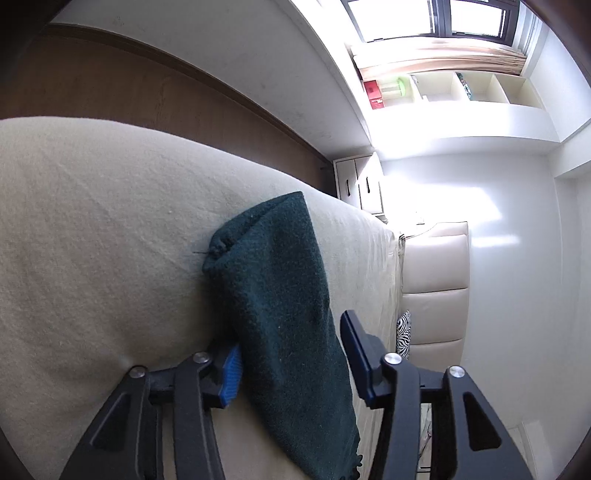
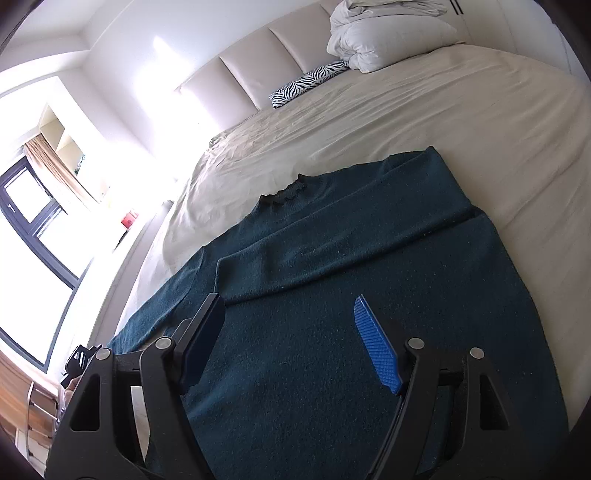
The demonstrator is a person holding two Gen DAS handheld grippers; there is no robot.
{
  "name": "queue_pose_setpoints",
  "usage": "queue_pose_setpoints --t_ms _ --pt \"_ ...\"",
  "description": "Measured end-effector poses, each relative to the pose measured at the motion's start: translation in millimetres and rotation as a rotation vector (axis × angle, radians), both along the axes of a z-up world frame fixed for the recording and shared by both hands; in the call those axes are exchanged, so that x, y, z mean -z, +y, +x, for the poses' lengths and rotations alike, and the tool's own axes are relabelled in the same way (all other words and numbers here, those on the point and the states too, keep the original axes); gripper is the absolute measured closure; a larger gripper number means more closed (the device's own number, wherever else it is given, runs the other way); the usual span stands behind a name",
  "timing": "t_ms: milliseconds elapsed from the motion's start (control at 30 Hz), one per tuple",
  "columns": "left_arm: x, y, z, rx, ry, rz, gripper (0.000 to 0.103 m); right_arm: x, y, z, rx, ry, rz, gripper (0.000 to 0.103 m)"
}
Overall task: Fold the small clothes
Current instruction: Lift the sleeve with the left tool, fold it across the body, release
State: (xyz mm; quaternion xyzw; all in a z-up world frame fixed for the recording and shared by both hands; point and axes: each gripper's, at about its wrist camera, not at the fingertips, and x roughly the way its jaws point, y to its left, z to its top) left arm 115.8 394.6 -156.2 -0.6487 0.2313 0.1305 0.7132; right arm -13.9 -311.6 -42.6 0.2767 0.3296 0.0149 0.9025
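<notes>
A dark teal knit sweater (image 2: 369, 258) lies flat on the cream bed sheet (image 2: 406, 122), neck toward the headboard, with one sleeve folded across its chest. My right gripper (image 2: 291, 314) is open just above the sweater's lower body, holding nothing. In the left wrist view the sweater's other sleeve (image 1: 280, 295) lies along the bed near its edge. My left gripper (image 1: 291, 350) is open, with the sleeve lying between its two fingers, apart from the right one.
A zebra-print pillow (image 2: 310, 81) and a heaped white duvet (image 2: 388, 33) lie by the padded headboard (image 2: 258, 55). The bed's edge runs beside the sleeve, with white floor (image 1: 498, 314) beyond. A window (image 2: 33, 206) and shelves (image 1: 461, 88) stand past the bed.
</notes>
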Motion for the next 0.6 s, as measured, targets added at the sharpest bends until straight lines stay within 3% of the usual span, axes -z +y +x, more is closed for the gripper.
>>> queue_pose_setpoints --t_ms 33,133,333,467,600 --pt "1.8 0.5 0.3 -0.003 0.033 0.008 0.097 1.5 -2.6 -2.4 0.003 0.001 0.004 0.031" --pt "1.8 -2.7 -4.8 -0.028 0.059 0.033 0.095 8.4 -13.6 -9.8 0.021 0.003 0.027 0.031" --pt "-34.7 -37.8 14.7 0.047 0.101 0.215 0.095 27.6 -40.6 -19.3 0.061 0.027 0.075 0.032" --pt "-77.6 -80.1 42.7 0.166 0.092 0.396 0.095 38.7 -58.4 -24.9 0.088 0.030 0.111 0.032" --pt "-118.1 -151.7 76.3 0.334 0.073 0.608 0.096 47.5 -72.4 -31.1 0.105 0.028 0.137 0.032"
